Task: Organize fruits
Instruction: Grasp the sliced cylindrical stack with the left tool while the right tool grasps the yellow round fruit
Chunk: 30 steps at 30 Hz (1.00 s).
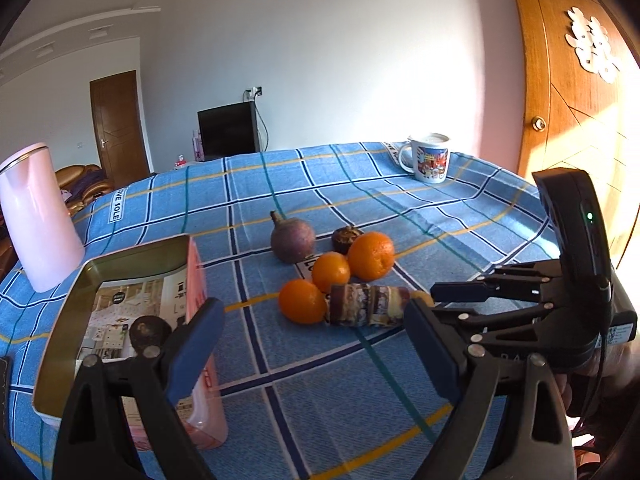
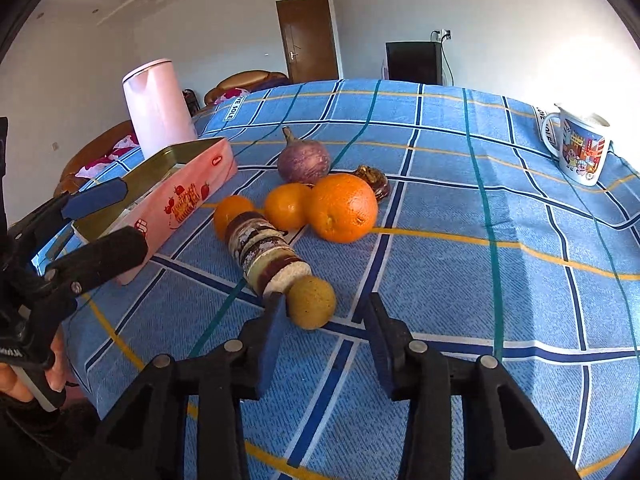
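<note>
Right now we hold both tools over the blue plaid tablecloth (image 2: 500, 208), neither one carrying anything. Nearest in the right wrist view, our right gripper (image 2: 326, 320) has its jaws parted, with the small round tan-green fruit (image 2: 313, 302) lying just ahead of the left pad, not pinched; we judge it the next pick. Touching that fruit at its 11 o'clock lies a striped brown-and-cream roll (image 2: 266, 254), which likely keeps it from rolling off.

Our left gripper (image 1: 316, 332) stands wide open beside the pink rectangular tin (image 1: 132, 320), where a dark round fruit (image 1: 149, 332) already sits on the printed bottom, so we take the tin as the collecting place.

Further on, three oranges (image 2: 342, 208) cluster together, touching. Beyond them at 12 o'clock rests a purple pointed fruit (image 2: 304, 160), and a brown wrinkled fruit (image 2: 374, 180) at 1. Farthest stand a pink kettle (image 2: 158, 106) at 10 and a printed white mug (image 2: 582, 146) at 2.
</note>
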{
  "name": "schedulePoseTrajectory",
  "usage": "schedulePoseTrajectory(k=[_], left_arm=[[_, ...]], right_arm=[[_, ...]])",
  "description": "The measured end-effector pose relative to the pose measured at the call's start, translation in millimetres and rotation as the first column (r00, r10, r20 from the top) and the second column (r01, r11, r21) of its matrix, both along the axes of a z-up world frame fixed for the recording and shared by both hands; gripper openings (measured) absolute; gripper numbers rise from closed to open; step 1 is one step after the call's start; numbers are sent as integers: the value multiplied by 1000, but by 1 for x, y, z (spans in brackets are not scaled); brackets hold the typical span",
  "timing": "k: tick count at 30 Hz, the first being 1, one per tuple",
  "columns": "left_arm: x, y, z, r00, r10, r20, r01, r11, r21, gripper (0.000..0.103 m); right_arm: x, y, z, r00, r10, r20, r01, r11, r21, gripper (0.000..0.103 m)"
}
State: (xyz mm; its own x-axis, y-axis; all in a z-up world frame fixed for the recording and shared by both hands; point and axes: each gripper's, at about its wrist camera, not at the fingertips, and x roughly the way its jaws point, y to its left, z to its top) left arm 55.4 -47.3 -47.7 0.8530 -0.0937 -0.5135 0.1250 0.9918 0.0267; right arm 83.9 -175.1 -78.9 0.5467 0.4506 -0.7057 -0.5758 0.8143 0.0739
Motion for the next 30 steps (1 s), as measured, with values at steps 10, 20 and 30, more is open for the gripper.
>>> schedulePoseTrajectory(k=[10, 20, 30], left_arm=[[22, -54, -8, 989, -132, -61, 137, 987, 81, 62], [47, -67, -18, 982, -137, -131, 149, 985, 83, 51], [58, -68, -26, 970, -132, -203, 152, 985, 85, 47]], right_arm=[[6, -41, 9, 988, -139, 60, 137, 990, 38, 26], [7, -44, 9, 988, -138, 67, 134, 989, 64, 27], [5, -41, 8, 985, -147, 85, 144, 989, 45, 27]])
